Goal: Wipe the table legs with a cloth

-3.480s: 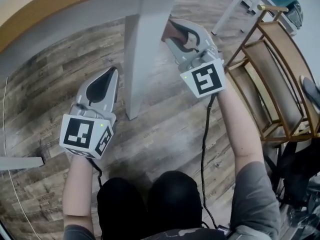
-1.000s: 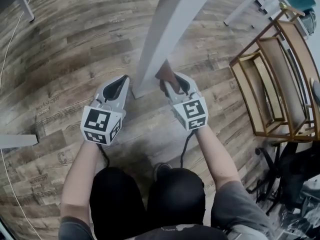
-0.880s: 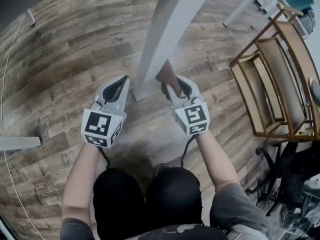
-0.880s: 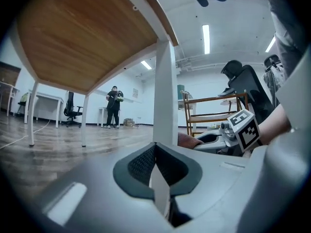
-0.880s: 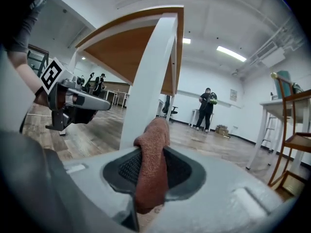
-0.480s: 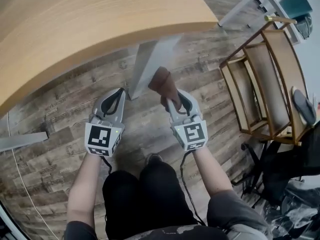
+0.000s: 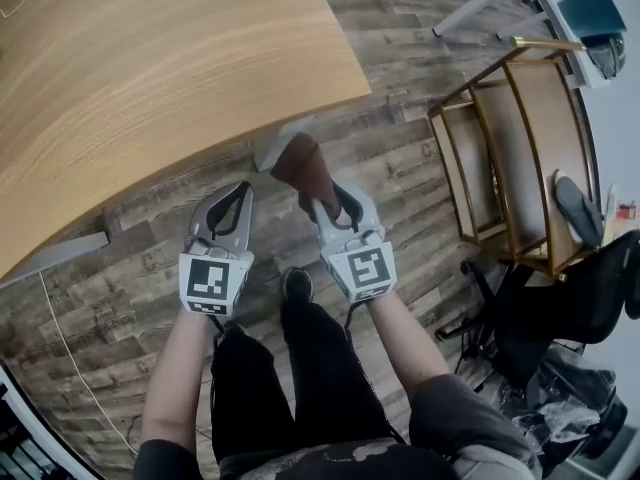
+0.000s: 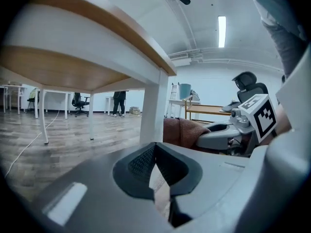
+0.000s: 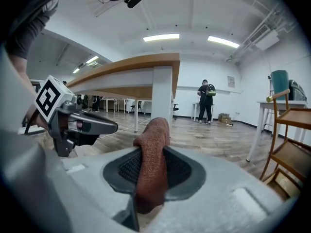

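Note:
The white table leg [image 7: 268,154] shows only at its foot under the wooden tabletop [image 7: 150,78]. My right gripper [image 7: 322,200] is shut on a brown cloth [image 7: 303,166], which stands up from the jaws just right of the leg's foot, apart from it. In the right gripper view the cloth [image 9: 151,154] fills the right gripper [image 9: 153,152], with the leg [image 9: 162,93] straight ahead. My left gripper [image 7: 241,186] hangs shut and empty left of the leg. In the left gripper view the left gripper [image 8: 155,144] points toward the leg [image 8: 155,106] and the cloth [image 8: 182,130].
A wooden shelf rack [image 7: 500,148] stands to the right, with a black office chair [image 7: 560,308] nearer me. A thin cable [image 7: 70,338] trails over the plank floor at left. A person [image 9: 206,98] stands far across the room.
The head view has risen from below the table to above its top. Both grippers have drawn back from the leg, and the cloth has come away from the leg's lower end.

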`<state>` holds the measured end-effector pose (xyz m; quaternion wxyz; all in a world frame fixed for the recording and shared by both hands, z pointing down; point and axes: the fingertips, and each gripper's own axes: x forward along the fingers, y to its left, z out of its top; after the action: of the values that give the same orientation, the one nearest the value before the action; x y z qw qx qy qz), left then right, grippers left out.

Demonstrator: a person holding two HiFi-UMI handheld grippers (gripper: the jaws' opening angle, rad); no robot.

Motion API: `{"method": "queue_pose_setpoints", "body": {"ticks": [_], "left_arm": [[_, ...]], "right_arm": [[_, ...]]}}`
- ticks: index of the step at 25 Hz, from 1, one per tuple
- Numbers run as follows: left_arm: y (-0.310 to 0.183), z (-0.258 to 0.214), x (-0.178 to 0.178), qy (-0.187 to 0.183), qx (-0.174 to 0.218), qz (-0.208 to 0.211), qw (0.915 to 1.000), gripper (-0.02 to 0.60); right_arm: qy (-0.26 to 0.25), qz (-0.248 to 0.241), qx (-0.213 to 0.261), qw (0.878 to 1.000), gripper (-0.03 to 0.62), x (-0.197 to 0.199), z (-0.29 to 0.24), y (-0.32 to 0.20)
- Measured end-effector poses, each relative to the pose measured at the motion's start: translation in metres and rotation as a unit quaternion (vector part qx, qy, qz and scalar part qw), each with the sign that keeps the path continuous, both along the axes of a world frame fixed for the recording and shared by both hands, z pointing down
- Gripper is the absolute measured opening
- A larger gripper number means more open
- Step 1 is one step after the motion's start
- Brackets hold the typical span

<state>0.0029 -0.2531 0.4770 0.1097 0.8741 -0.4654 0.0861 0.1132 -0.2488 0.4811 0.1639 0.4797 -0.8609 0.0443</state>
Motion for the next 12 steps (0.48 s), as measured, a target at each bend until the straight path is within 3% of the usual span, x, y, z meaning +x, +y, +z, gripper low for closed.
{"method": "queue_pose_setpoints", "body": {"ticks": [7,12], "left_arm": [[0.041,-0.074,-0.012,0.009,-0.032,-0.031,0.999,0.02],[0.086,-0.119,-0.025,0.006,-0.058,-0.025,0.998,0.019]], "right_arm": [[0.007,0.001,-0.036,0.999,0.087,-0.016,-0.07,0.038],[-0.007,0.007,-0.067,0.998,0.087,-0.034,-0.118,0.073]]}}
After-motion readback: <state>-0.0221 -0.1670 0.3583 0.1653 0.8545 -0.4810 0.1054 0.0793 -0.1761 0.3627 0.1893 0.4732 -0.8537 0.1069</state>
